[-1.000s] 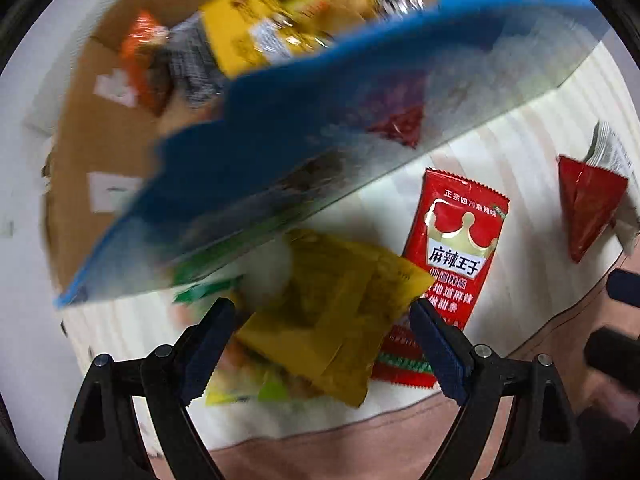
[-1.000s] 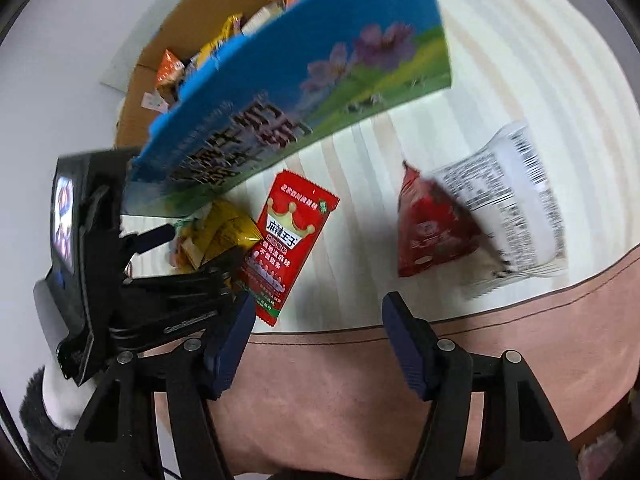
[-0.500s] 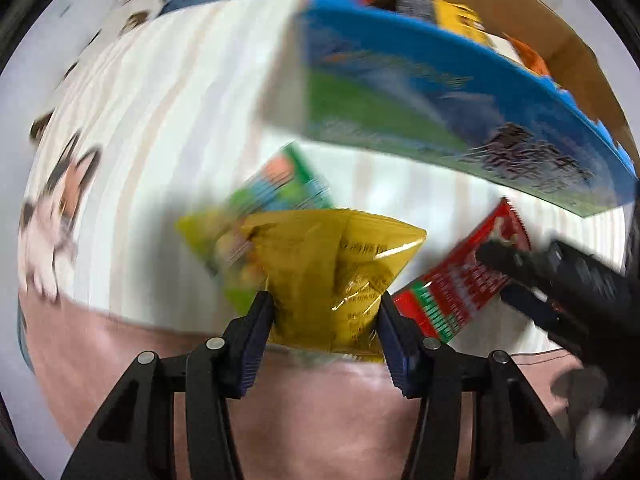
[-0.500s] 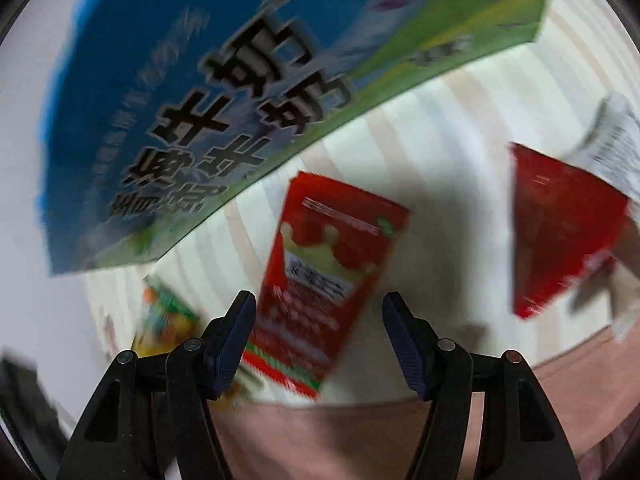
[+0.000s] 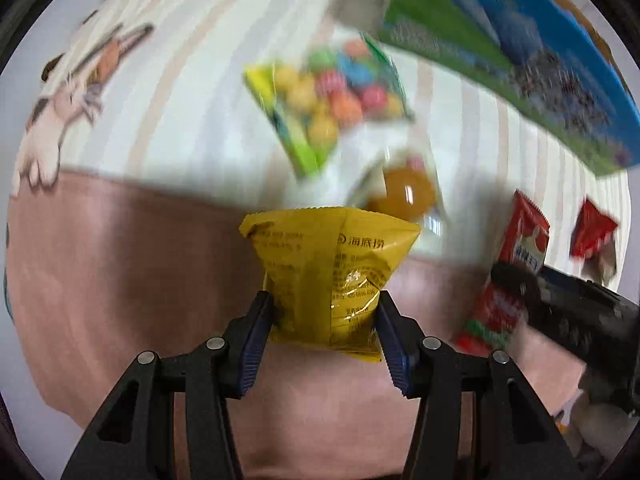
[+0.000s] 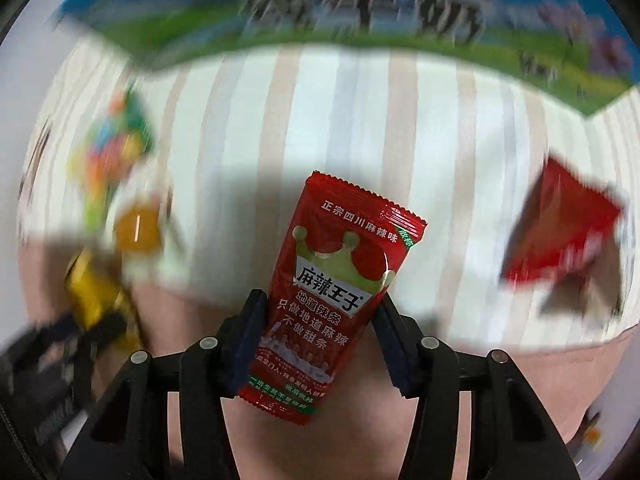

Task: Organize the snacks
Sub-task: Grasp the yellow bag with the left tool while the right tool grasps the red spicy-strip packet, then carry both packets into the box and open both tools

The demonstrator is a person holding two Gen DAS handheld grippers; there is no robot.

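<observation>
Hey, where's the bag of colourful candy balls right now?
The candy bag lies on the striped cloth, upper centre of the left wrist view, just beyond the jelly cup.

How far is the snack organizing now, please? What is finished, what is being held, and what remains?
Done: cannot tell; the box's inside is hidden. In hand: left tool grips the yellow packet, right tool grips the red stick. Left on the cloth: candy bag, jelly cup, red pouch.
</observation>
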